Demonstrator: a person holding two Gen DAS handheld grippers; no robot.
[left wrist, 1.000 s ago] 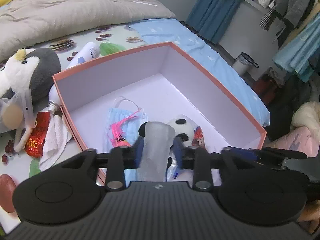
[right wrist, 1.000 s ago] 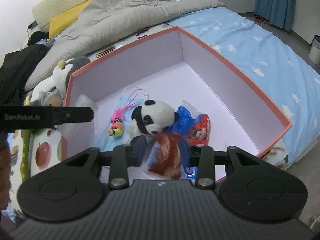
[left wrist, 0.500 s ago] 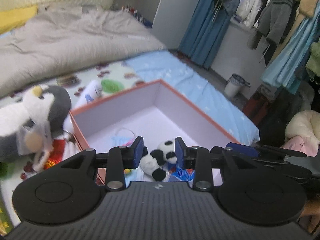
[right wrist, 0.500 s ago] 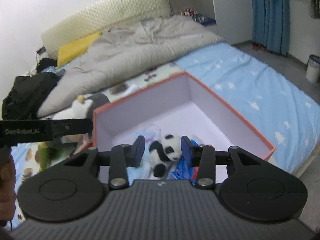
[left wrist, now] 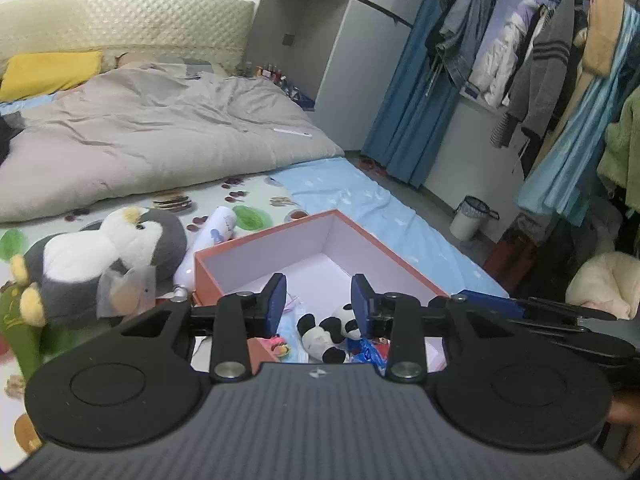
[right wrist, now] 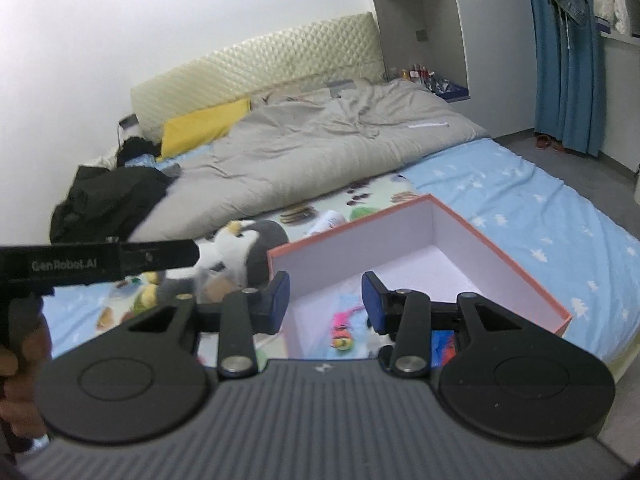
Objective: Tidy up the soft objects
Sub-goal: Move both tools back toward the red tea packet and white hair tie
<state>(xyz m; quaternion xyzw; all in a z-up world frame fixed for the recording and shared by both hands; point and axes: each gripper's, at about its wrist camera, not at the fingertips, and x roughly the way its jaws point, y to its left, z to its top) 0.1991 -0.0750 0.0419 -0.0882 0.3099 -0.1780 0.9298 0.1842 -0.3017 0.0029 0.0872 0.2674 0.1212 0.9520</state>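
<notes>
On the bed (left wrist: 344, 196), an orange box (left wrist: 224, 276) holds a panda plush (left wrist: 328, 328). The left tool (left wrist: 319, 300) and right tool (right wrist: 325, 300) hang spread and empty above it.

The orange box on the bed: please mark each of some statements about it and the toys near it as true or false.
1. A panda plush lies inside the orange box. True.
2. The penguin plush is inside the box. False: it lies on the bed beside the box.
3. The left gripper holds the panda. False: its jaws are open and empty.
4. The right gripper is empty. True.
5. The box has a lid on. False: it is open on top.
</notes>
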